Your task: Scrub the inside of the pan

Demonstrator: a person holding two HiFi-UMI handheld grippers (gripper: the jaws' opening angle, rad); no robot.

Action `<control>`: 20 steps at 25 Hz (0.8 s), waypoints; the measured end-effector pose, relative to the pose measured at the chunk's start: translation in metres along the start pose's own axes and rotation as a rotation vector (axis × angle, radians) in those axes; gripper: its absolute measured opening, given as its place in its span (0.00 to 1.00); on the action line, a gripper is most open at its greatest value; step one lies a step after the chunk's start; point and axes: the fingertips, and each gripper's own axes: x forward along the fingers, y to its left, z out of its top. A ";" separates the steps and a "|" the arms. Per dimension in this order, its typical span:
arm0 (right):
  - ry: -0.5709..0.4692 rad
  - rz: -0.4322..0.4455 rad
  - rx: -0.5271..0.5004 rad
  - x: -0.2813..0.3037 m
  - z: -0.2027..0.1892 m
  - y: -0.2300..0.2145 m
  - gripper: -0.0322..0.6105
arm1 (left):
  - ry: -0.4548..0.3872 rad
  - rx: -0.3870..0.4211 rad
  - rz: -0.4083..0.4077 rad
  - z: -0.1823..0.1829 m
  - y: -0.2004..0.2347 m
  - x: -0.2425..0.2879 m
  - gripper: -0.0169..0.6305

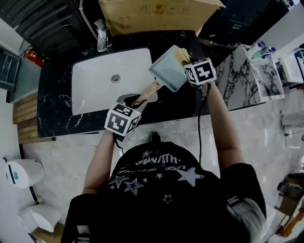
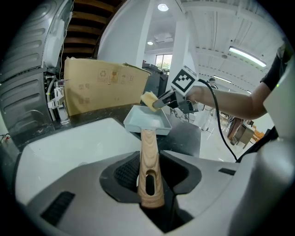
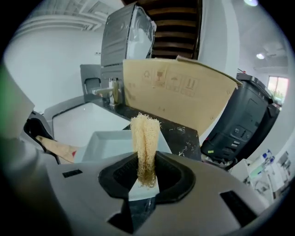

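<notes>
A pale blue-grey square pan (image 1: 168,71) with a wooden handle (image 1: 149,91) is held tilted over the dark counter, just right of the sink. My left gripper (image 1: 137,101) is shut on that handle (image 2: 149,166), which stands between its jaws with the pan (image 2: 147,121) beyond. My right gripper (image 1: 185,60) is shut on a yellow loofah sponge (image 3: 145,138), and the sponge's tip is at the pan's far rim (image 2: 148,99). In the right gripper view the pan's inside (image 3: 108,144) lies behind the sponge.
A white sink basin (image 1: 111,83) with a chrome faucet (image 1: 101,37) lies to the left in the black marble counter (image 1: 54,102). A cardboard box (image 1: 156,14) stands behind. A marble shelf with bottles (image 1: 263,52) is at the right.
</notes>
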 end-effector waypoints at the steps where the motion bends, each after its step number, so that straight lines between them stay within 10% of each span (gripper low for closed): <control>1: 0.040 -0.011 -0.025 0.007 -0.001 -0.004 0.19 | 0.000 -0.004 0.001 0.000 0.000 0.000 0.24; 20: 0.422 -0.172 -0.138 0.069 -0.011 -0.025 0.18 | 0.010 0.001 -0.021 -0.001 0.002 0.000 0.24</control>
